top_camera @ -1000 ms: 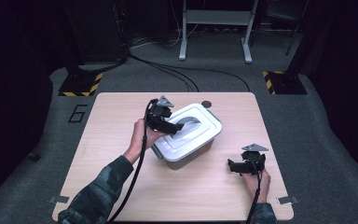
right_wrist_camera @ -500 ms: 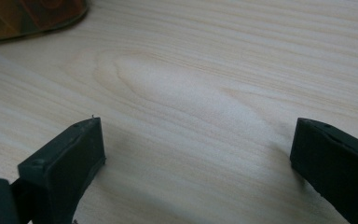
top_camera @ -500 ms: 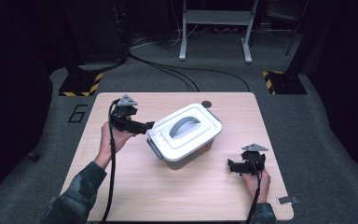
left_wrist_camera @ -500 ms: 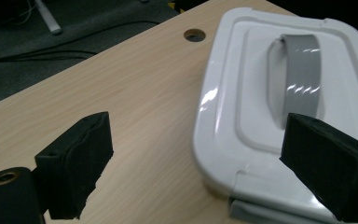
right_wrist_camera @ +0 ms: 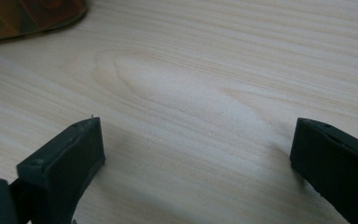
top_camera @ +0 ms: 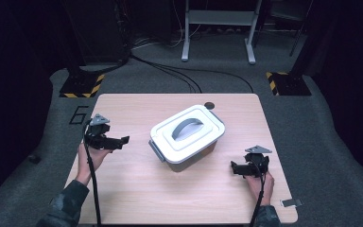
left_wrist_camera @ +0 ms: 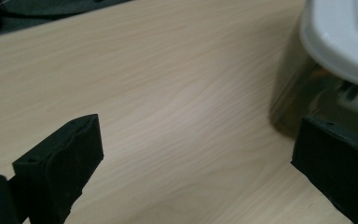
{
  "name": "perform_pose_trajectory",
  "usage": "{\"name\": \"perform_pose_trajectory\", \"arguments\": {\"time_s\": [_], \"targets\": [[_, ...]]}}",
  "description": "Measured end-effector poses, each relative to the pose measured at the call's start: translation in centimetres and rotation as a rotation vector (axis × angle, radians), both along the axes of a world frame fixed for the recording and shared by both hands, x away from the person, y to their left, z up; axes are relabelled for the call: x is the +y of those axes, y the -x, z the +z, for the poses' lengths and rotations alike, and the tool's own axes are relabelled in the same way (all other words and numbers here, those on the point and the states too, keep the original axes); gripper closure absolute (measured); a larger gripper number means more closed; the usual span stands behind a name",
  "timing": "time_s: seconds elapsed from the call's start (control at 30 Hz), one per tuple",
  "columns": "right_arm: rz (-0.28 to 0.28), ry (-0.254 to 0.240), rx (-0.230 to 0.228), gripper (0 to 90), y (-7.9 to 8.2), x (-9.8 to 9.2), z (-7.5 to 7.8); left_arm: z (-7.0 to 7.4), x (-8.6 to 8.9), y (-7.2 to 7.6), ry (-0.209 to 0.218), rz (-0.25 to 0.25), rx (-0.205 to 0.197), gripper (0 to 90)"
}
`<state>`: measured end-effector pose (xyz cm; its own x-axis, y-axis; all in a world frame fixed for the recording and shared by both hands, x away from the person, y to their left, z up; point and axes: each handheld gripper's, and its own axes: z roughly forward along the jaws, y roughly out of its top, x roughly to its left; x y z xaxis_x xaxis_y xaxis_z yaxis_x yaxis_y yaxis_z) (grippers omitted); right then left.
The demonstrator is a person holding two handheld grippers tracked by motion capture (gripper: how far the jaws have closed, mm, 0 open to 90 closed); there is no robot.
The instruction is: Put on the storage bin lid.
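A lidded white container [top_camera: 187,134] with a grey handle [top_camera: 186,128] sits mid-desk [top_camera: 123,189]. The left gripper [top_camera: 123,140], jaws spread and empty, is held near its left end. The right gripper [top_camera: 233,167], jaws likewise spread, rests low over bare wood to the container's right.

one lidded box [top_camera: 186,135] — two grippers — one table [top_camera: 137,189].
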<state>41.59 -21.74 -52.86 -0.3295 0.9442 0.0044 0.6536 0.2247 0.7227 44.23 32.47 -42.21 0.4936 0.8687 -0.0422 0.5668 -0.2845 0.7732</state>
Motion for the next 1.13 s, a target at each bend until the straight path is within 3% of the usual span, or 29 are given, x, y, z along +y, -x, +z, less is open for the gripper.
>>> {"name": "perform_pose_trajectory", "arguments": {"time_s": [0.17,0.37,0.47,0.6,0.63,0.7,1.13], "targets": [[0.000,0.001,0.000,1.9,0.0,0.0,0.0,-3.4,1.7,0.5,0.003,0.052,0.042,0.3],[0.006,0.007,0.001,1.8,0.0,-0.1,0.0,-7.1,3.1,1.5,-0.031,0.101,0.074,0.2],[0.005,0.006,0.001,1.8,0.0,0.0,0.0,-8.6,3.4,1.9,-0.056,0.126,0.058,0.1],[0.005,0.007,0.001,1.8,0.0,0.0,0.0,-10.1,3.6,2.4,-0.108,0.124,0.063,0.1],[0.005,0.007,0.001,1.7,0.0,0.0,0.0,-10.4,3.7,2.4,-0.117,0.118,0.068,0.1],[0.005,0.008,0.001,1.7,0.0,0.0,0.0,-10.9,4.0,2.6,-0.071,0.127,0.050,0.1],[-0.006,0.001,0.002,1.2,-0.1,0.1,0.0,-10.9,4.1,2.7,-0.066,0.116,0.052,0.0]]}}
